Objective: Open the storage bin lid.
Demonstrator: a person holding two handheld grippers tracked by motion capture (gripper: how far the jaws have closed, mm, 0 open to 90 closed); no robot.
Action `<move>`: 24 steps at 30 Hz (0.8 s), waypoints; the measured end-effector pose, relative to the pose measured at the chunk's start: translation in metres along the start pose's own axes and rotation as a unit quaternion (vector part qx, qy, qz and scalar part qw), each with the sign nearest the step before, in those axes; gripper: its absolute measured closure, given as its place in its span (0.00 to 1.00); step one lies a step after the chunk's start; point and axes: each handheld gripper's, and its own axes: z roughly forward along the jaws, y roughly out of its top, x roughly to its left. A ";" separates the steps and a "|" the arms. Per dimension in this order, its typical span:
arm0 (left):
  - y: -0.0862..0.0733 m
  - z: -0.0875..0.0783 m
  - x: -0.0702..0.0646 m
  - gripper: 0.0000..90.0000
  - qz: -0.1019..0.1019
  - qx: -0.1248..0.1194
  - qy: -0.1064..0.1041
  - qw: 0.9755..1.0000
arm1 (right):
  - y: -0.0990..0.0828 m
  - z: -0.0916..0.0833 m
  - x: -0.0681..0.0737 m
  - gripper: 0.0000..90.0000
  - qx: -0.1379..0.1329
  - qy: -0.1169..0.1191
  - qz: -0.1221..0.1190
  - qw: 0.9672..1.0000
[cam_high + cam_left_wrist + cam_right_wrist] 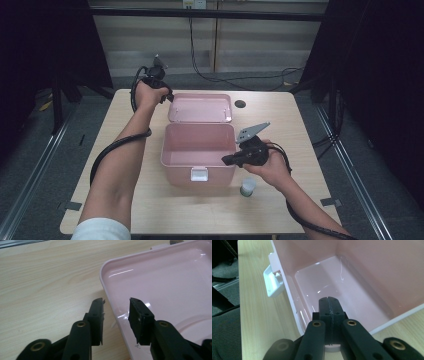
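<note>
A pink plastic box with straight walls sits in the middle of the pale wooden table. Its pink flat lid is swung all the way open and lies flat on the table behind the box. A small white clasp sticks out from the front wall of the box. The box has nothing in it that I can see.

The left gripper is at the left end of the lid, far back on the table. In the left gripper view its two black jaws stand apart, one over the table wood and one over the inside of the lid. The rim of the lid runs between them, but the pads do not press on it. So this gripper holds nothing.

The right gripper is at the right wall of the box, near the front corner. In the right gripper view its black jaws are pressed tight together with no gap, and they poke over the rim into the box. Nothing is between them. The white clasp shows at the left of that view.

A small pale green round pot with a white top stands on the table just beside the box's front right corner, under the right hand
</note>
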 end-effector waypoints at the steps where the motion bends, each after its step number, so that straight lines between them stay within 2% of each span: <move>1: -0.002 -0.002 0.000 0.69 0.001 -0.001 0.000 1.000 | 0.000 0.000 0.000 1.00 0.003 -0.004 -0.003 1.000; 5: -0.008 -0.009 0.001 0.61 -0.005 -0.007 0.000 1.000 | 0.001 0.000 0.001 1.00 0.004 -0.007 -0.004 1.000; 12: -0.021 -0.017 0.003 0.53 0.000 -0.001 0.000 1.000 | 0.003 0.000 0.003 0.99 0.007 -0.016 -0.003 1.000; 15: -0.028 -0.019 0.003 0.46 -0.007 -0.002 0.005 1.000 | 0.003 0.001 0.004 0.96 0.007 -0.021 -0.006 1.000; 24: -0.046 -0.030 0.009 0.36 -0.020 -0.011 0.007 1.000 | 0.005 0.000 0.008 0.91 0.009 -0.036 -0.006 0.999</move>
